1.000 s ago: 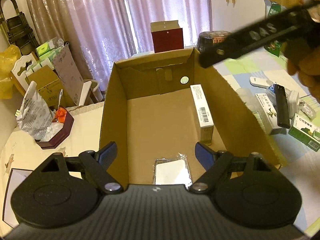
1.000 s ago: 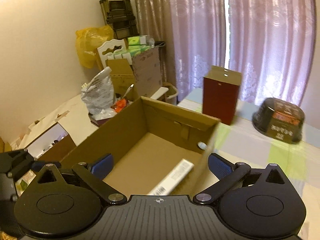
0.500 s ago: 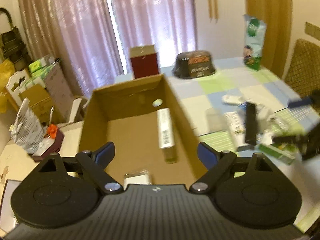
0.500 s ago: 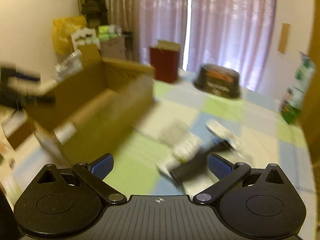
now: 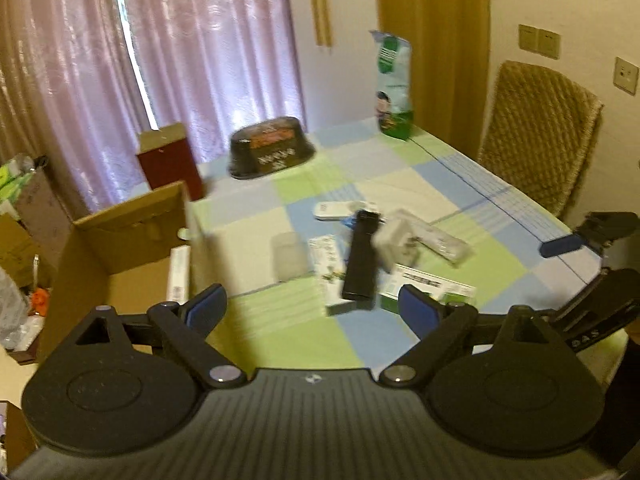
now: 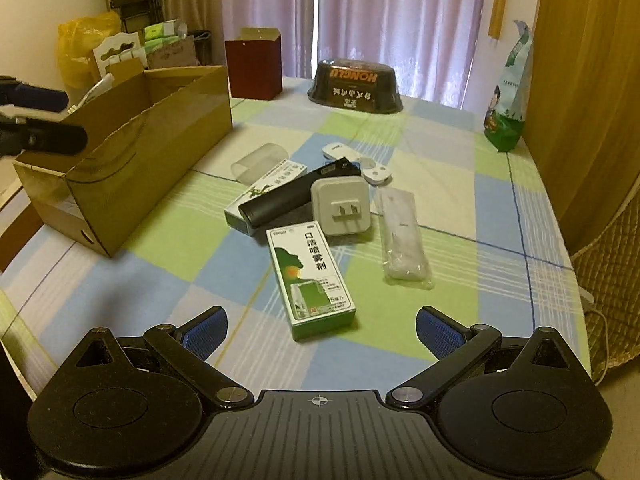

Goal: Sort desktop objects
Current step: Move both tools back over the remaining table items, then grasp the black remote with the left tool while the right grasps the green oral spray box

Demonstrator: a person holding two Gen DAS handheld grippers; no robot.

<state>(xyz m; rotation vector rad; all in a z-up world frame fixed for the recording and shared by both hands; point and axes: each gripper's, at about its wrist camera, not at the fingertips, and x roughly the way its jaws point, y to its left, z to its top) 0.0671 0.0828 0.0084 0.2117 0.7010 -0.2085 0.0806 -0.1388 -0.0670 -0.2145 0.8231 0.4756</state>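
Hovering with my right gripper (image 6: 318,326) spread wide and empty, I see the green-and-white box (image 6: 310,278) lying just ahead. Beyond it sit the white plug (image 6: 340,206), black stick (image 6: 298,192) and bagged remote (image 6: 402,236). My left gripper (image 5: 314,306) gapes too, empty, beside the cardboard box (image 6: 132,152).

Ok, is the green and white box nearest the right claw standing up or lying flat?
Lying flat. The green box rests on its broad face on the tablecloth, printed front up, just ahead of the open right claw.
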